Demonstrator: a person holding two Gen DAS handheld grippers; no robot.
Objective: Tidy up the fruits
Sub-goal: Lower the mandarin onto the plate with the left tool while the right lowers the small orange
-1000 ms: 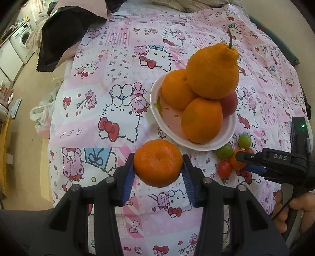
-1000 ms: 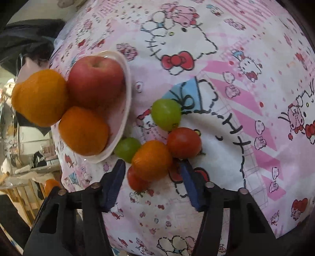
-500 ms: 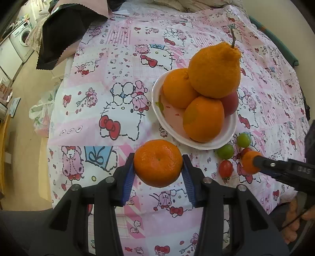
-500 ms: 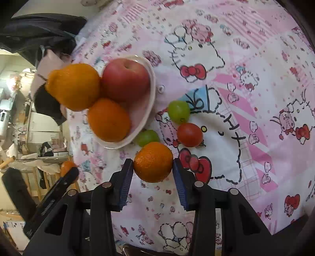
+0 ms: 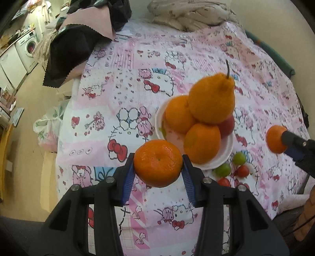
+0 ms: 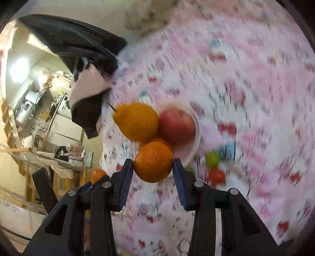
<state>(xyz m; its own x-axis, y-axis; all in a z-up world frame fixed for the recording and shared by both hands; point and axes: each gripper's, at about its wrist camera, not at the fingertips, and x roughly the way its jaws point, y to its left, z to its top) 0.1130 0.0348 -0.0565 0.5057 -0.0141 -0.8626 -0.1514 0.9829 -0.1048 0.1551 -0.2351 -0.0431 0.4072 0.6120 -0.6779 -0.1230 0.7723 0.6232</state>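
Observation:
My left gripper [image 5: 158, 168] is shut on a mandarin [image 5: 158, 163], held above the cloth just left of the white plate [image 5: 214, 163]. The plate holds two oranges [image 5: 201, 143], a red apple [image 5: 227, 125] and a big bumpy stemmed citrus [image 5: 211, 98] on top. My right gripper [image 6: 153, 167] is shut on a small orange [image 6: 153, 162], raised above the table; this orange shows at the right of the left wrist view [image 5: 275, 141]. Green and red cherry tomatoes [image 5: 239, 158] lie by the plate's near right rim.
The table wears a pink Hello Kitty cloth [image 5: 128, 82]. A black and pink cloth [image 5: 69, 49] hangs over the far left corner. A beige bundle of fabric [image 5: 189, 15] lies at the far edge. The floor drops off on the left.
My right gripper lifted the small orange up off the cloth, away from the tomatoes, to plate height. My left gripper rose slightly, still holding its mandarin.

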